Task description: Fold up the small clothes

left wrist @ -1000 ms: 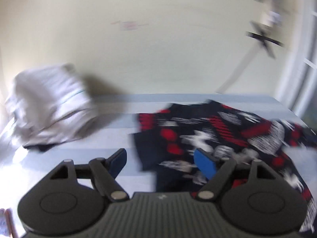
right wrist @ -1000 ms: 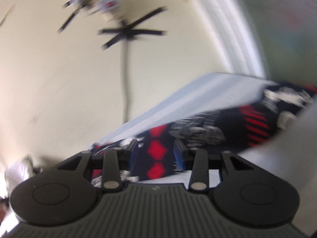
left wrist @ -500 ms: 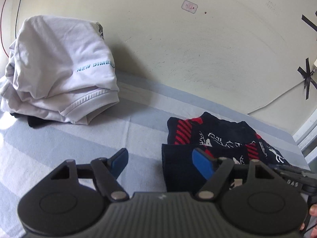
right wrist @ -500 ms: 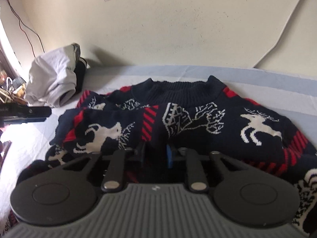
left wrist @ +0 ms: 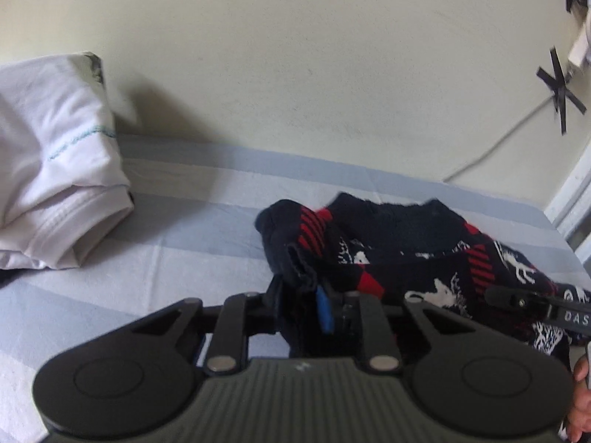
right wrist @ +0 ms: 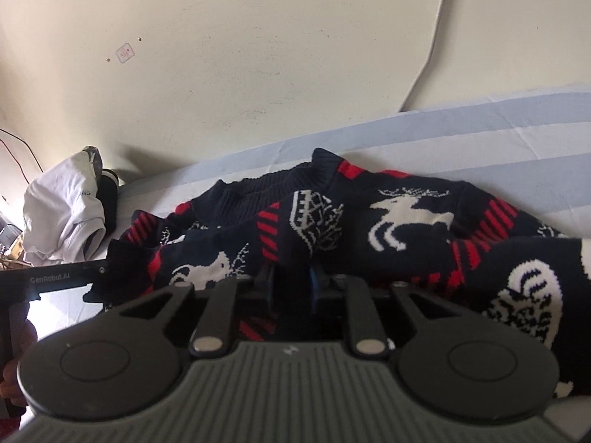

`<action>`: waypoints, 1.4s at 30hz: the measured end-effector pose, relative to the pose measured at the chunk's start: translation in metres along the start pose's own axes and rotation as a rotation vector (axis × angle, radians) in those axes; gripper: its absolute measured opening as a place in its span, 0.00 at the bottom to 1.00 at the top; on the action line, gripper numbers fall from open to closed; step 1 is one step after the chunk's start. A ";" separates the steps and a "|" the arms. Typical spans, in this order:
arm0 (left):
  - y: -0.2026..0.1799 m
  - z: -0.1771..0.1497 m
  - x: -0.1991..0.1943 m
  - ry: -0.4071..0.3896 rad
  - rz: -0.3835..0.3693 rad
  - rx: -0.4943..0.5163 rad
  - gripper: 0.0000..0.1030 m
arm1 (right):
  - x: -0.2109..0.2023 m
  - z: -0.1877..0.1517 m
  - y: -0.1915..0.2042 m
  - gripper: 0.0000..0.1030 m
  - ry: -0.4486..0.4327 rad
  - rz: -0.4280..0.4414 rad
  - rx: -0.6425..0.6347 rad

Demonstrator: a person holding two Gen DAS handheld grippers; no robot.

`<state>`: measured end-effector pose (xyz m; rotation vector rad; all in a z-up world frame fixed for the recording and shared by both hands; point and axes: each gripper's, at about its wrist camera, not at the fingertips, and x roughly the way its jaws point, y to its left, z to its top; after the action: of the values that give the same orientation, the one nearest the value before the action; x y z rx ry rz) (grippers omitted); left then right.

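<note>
Striped bedsheet (left wrist: pixel 177 243) carries one reindeer sweater (right wrist: pixel 406 217), left gripper (left wrist: pixel 299 306) closing and right gripper (right wrist: pixel 291 288) opening, both pinching it, plus one white garment pile (left wrist: pixel 55 170).

On the side of your left gripper (right wrist: pixel 55 280), seen from the right wrist, you can read "GenRobot.AI". From the left wrist, your right gripper (left wrist: pixel 554 312) shows only "DAS" before the edge cuts it. The folded white shirt (right wrist: pixel 64 206) bears letters ending in "NS"; its teal print is too blurred to read.
</note>
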<state>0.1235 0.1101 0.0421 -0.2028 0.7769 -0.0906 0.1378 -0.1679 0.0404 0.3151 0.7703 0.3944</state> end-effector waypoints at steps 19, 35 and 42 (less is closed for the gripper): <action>0.002 0.002 -0.052 -0.168 0.084 -0.113 0.47 | -0.127 -0.051 -0.099 0.43 -0.215 0.010 0.295; -0.094 -0.048 0.018 -0.102 0.013 0.188 0.47 | -0.228 -0.120 -0.246 0.36 -0.565 -0.314 0.814; -0.079 -0.046 0.008 -0.134 -0.057 0.113 0.47 | -0.245 -0.065 -0.212 0.13 -0.633 -0.333 0.648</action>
<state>0.0968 0.0251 0.0216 -0.1225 0.6307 -0.1726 -0.0205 -0.4572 0.0571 0.8565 0.2914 -0.2841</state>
